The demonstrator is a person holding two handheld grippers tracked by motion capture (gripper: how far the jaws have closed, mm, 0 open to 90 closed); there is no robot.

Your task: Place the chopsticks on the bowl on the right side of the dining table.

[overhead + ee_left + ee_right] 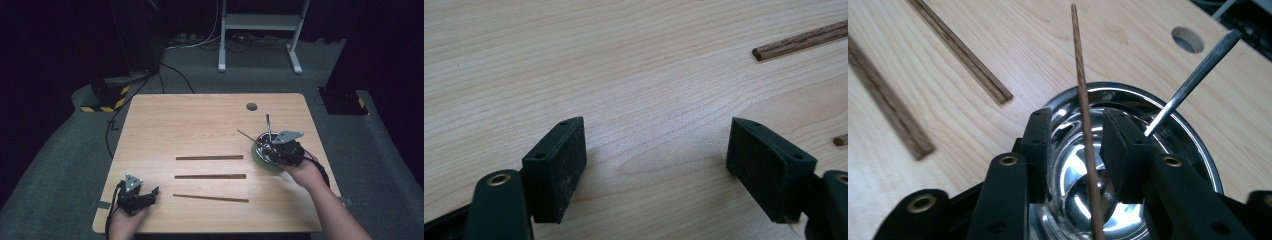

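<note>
- Right up against the lens in the right gripper view are the two black jaws of the right gripper (1077,150), hanging over a shiny metal bowl (1193,142).
- One thin wooden stick (1082,100) runs up between those jaws. There's a visible gap on both sides of it, so the jaws are partly apart and not squeezing the stick. Its lower end drops out of the frame, so I can't say what it rests on.
- Also in the bowl: a slim metal rod (1193,75), leaning out over the rim towards the round hole (1188,39) in the table top.
- From the high view, the bowl (260,159) sits on the right side of the wooden table (200,120), with the right gripper (272,148) directly on top of it.
- Three more wooden sticks (210,176) lie flat in a row mid-table, roughly parallel and clearly apart from each other.
- Left gripper (145,195) is down at the near left corner, well away from the bowl. Its jaws are spread wide over bare wood, nothing between them.
- Stick ends (800,41) show off to the right in the left gripper view.
</note>
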